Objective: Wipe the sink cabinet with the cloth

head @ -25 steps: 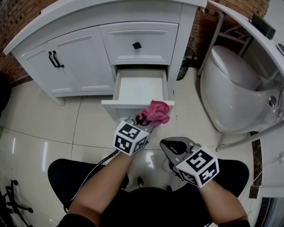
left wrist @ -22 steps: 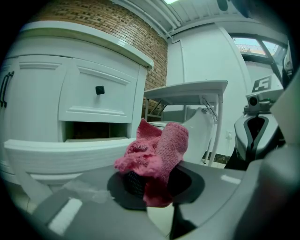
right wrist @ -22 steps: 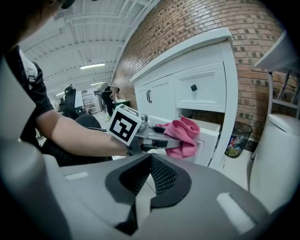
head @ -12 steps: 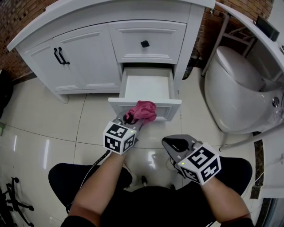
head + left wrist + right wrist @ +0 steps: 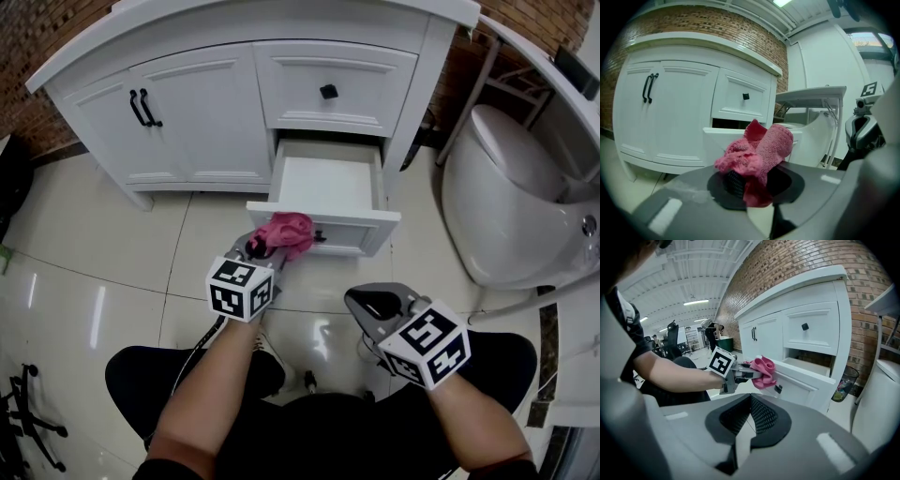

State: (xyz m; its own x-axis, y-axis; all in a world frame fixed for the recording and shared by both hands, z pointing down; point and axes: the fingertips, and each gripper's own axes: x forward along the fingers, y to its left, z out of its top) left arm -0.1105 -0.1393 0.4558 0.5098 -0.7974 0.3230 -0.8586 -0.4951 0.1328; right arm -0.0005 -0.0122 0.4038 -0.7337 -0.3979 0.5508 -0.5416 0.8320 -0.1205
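Since sink cabinet [image 5: 187, 103] has lower drawer [image 5: 328, 183] pulled out toward person, wiping push on drawer front could shove it in or skew it.
Right gripper [image 5: 367, 302]: clenched, empty, well apart from drawer.
Left gripper [image 5: 255, 251]: clamped on cloth [image 5: 284, 231], bunched against left part of drawer front.
Small bite; wad may snag on drawer pull [image 5: 320, 236] just beside and tug loose.
Cloth long axis follows gripper line, free end pointing forward-up at cabinet.

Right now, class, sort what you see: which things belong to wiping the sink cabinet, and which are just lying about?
Part of the job:
- cloth, gripped by the left gripper
- cabinet
- its open drawer

Just lying about:
- toilet
- bin
- right gripper, shut and empty, held back
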